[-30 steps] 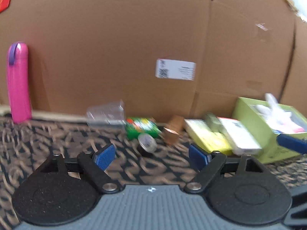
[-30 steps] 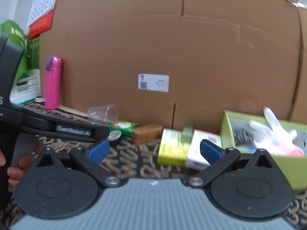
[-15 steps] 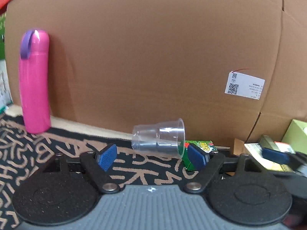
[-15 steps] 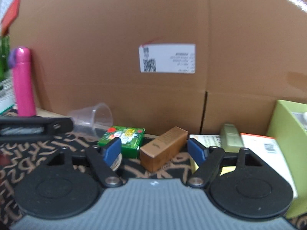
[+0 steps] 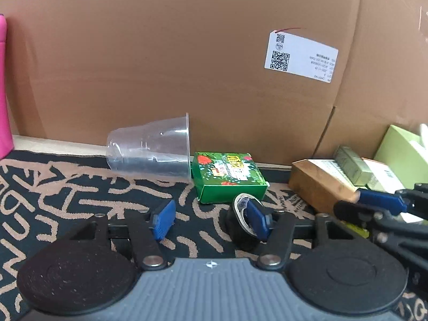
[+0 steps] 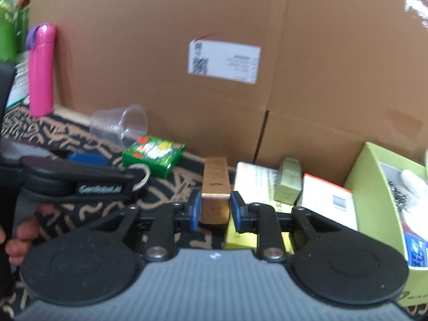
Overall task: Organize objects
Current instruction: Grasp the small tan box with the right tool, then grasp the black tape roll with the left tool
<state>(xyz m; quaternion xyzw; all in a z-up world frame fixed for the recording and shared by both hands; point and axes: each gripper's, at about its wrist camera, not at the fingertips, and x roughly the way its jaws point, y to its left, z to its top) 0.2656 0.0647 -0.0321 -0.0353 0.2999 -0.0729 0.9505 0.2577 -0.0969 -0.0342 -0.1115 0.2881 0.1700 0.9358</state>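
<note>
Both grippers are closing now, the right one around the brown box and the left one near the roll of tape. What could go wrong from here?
1. The right gripper is closing on only the near end of the long brown box, so it may tip when lifted.
2. The left gripper is closing with one pad in front of the tape roll, which is not centred, and may push it away.
3. The clear cup lies on its side and could roll if bumped.

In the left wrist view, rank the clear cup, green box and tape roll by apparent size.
1. Clear cup, largest.
2. Green box, slightly smaller.
3. Tape roll, smallest, though nearest the camera and partly hidden.
</note>
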